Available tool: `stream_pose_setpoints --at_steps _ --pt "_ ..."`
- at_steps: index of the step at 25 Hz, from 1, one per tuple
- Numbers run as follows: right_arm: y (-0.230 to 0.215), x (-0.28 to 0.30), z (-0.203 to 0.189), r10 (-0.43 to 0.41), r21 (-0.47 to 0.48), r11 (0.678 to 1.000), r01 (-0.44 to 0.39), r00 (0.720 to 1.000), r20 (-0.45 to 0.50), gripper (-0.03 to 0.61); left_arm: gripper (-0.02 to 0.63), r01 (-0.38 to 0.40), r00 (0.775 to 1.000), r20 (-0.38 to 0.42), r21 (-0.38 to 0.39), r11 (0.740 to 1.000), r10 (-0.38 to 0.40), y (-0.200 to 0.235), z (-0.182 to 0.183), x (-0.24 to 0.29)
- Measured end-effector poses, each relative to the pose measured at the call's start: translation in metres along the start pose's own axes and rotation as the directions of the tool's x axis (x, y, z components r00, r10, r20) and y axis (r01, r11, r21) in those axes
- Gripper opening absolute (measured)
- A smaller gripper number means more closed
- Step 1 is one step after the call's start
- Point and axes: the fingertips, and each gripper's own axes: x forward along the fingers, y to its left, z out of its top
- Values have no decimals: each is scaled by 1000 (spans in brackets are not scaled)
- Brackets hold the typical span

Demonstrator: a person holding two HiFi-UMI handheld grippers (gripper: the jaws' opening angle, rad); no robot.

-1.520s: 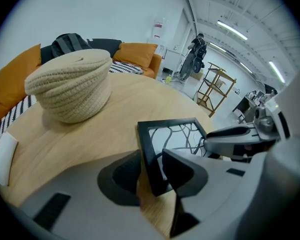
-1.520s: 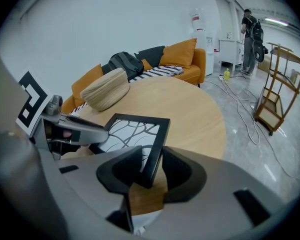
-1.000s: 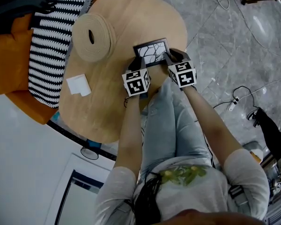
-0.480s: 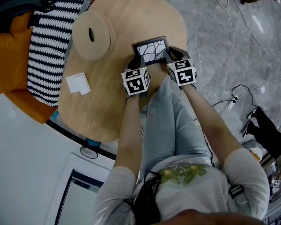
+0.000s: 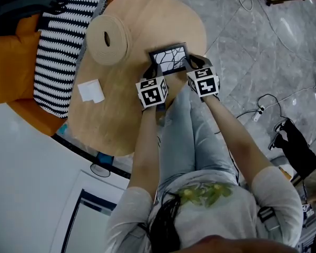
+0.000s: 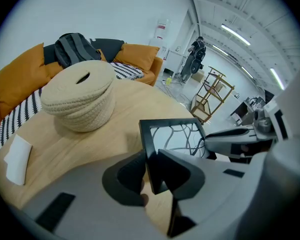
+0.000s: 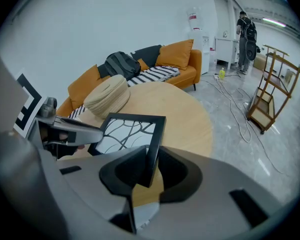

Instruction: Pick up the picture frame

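A round wooden table (image 5: 121,120) stands on a grey stone floor (image 5: 253,46), with an orange sofa (image 5: 10,57) at the table's far side. At the table's edge nearest the person, the picture frame (image 5: 169,58), black around a white sheet with dark curving lines, is caught between two grippers. The left gripper (image 5: 150,71) has its fingers clamped on the frame's left side, and the right gripper (image 5: 191,63) has its fingers clamped on the right side. The frame seems to hang tilted just above the table, though the gap is hard to judge. Farther in on the table sit a woven basket (image 5: 108,39) and a folded white paper (image 5: 91,90).
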Motion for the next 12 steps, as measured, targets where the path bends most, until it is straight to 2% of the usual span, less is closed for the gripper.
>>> stream_pose_setpoints --at_steps 12 --pt "21 -56 30 2 4 1000 -2 1000 -19 84 92 4 1000 -23 -15 1000 -4 -14 24 -58"
